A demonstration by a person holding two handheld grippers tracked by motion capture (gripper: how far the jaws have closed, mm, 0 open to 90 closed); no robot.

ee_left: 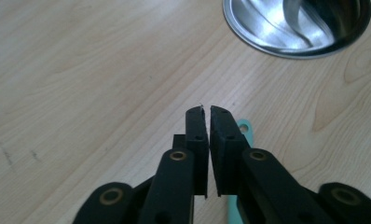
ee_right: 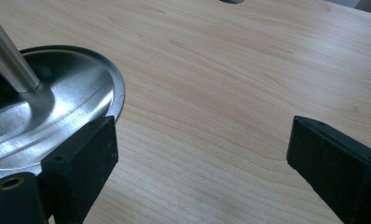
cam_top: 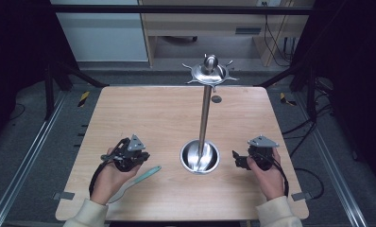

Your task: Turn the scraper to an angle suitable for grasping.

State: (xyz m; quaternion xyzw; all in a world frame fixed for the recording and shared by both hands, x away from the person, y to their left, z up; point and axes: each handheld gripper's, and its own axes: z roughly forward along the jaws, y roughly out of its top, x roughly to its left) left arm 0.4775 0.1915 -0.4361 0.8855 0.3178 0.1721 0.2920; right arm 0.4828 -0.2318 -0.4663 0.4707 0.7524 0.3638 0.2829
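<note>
A teal utensil (cam_top: 148, 172) with a pale blade lies flat on the wooden table (cam_top: 143, 113) near the front left. My left gripper (cam_top: 140, 158) hovers just above it, held in a person's hand. In the left gripper view my left gripper (ee_left: 208, 109) is shut, with only a hairline gap between its pads and nothing in it. The utensil's teal handle end (ee_left: 245, 128) peeks out beneath the right finger. My right gripper (cam_top: 237, 160) rests at the front right, and my right gripper (ee_right: 202, 135) stands wide open over bare wood.
A steel stand rises from a round dish base (cam_top: 188, 158) at the table's middle, with a pole (cam_top: 205, 113) and a hooked crown (cam_top: 209, 71) on top. The dish rim (ee_left: 249, 35) (ee_right: 116, 88) lies close to both grippers. A small dark disc (cam_top: 216, 99) sits behind it.
</note>
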